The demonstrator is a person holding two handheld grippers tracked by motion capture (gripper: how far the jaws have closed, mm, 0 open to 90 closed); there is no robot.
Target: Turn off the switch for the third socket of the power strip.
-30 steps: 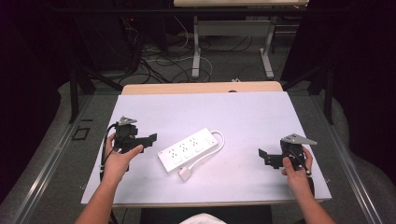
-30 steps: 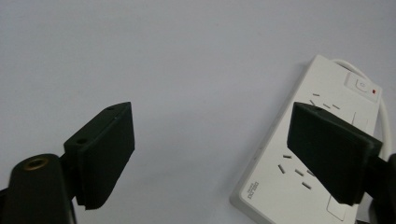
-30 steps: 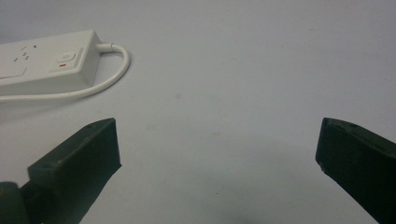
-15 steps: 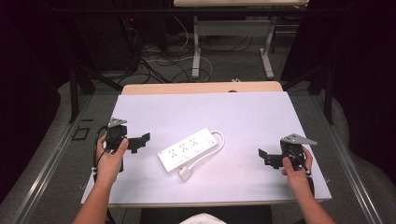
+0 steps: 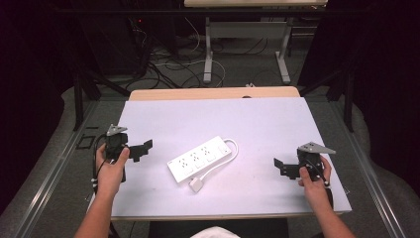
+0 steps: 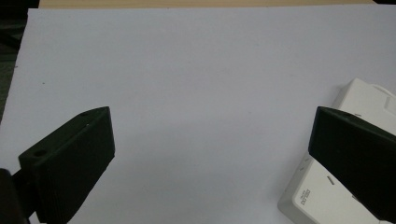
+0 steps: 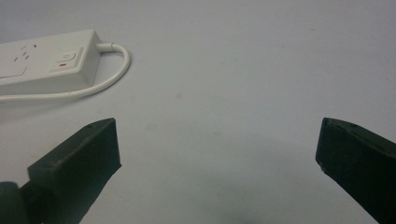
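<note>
Grippers flank the white power strip [image 5: 200,159] mid-table in the high view, left gripper [image 5: 140,149] and right gripper [image 5: 280,166] both clear. Left gripper view: jaws, just opened, stand wide and empty (strip at right). Right gripper view: jaws agape, strip far left; best approach squarely.

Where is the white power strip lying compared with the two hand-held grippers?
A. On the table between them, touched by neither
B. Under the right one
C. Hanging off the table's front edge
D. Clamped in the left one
A: in the high view the power strip lies flat mid-table, apart from the left gripper and the right gripper, both with fingers spread and nothing between them.
</note>
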